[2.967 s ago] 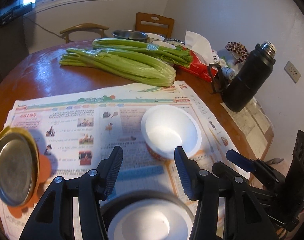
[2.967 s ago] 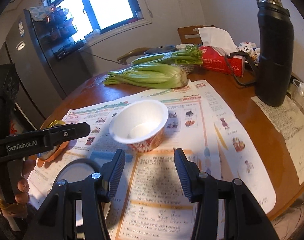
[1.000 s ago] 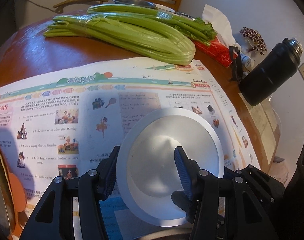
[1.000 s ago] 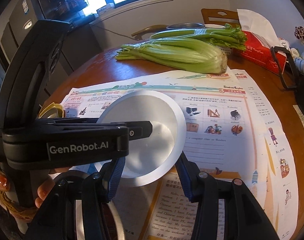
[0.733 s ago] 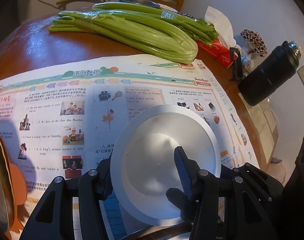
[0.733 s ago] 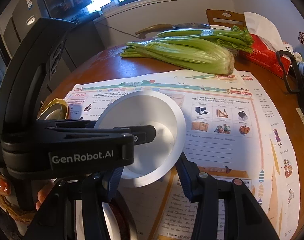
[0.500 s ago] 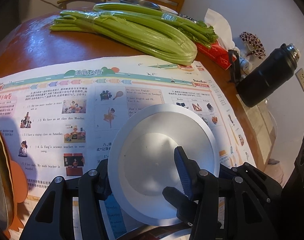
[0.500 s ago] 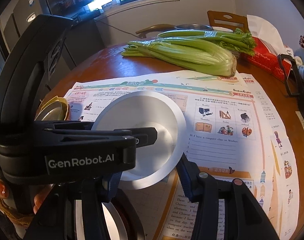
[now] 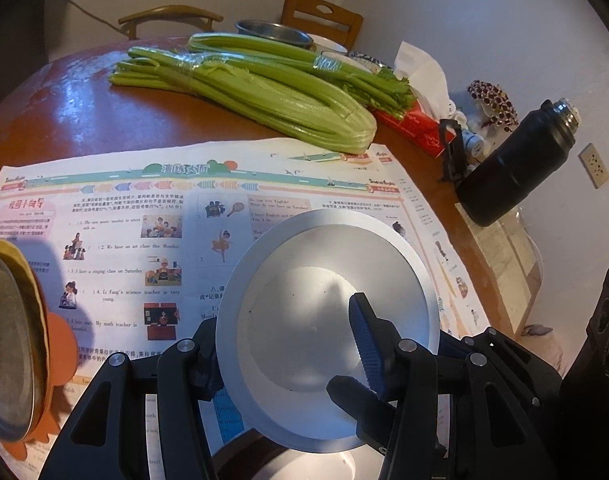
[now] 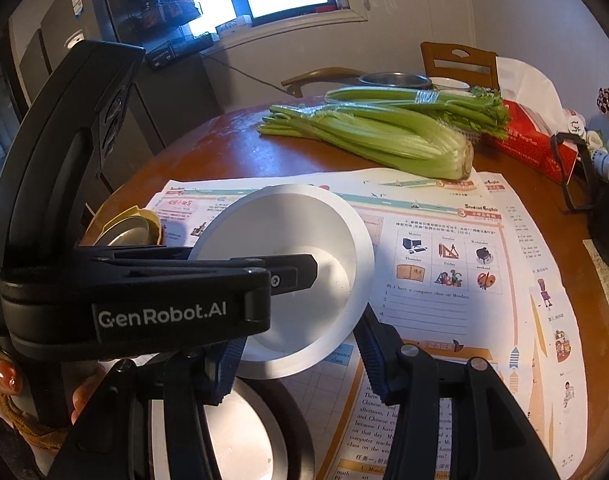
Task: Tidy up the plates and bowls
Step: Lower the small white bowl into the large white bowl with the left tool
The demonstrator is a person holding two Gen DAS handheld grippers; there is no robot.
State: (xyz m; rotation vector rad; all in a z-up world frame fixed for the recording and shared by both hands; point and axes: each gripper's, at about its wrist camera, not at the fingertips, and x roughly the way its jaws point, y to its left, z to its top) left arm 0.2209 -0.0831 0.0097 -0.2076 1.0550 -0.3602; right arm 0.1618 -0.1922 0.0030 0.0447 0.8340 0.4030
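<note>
White bowl (image 9: pixel 316 320): light, stiff, slick, tilted above the newspaper (image 9: pixel 116 216).
Left gripper (image 9: pixel 280 344): fingers pinching its rim.
Right gripper (image 10: pixel 300 364): fingers hugging its base.

Celery (image 9: pixel 264 92) lies far on the table (image 9: pixel 64 120), beyond a newspaper (image 9: pixel 116 216); a black flask (image 9: pixel 516 168) and red tissue box (image 9: pixel 416 128) stand right.

A white bowl (image 9: pixel 324 320) hangs tilted above the newspaper, empty, its rim pinched on two sides. Below it sits a dark-rimmed bowl with a white inside (image 10: pixel 240 432). At the table's edge a metal plate (image 9: pixel 4 340) rests in a yellow one.
</note>
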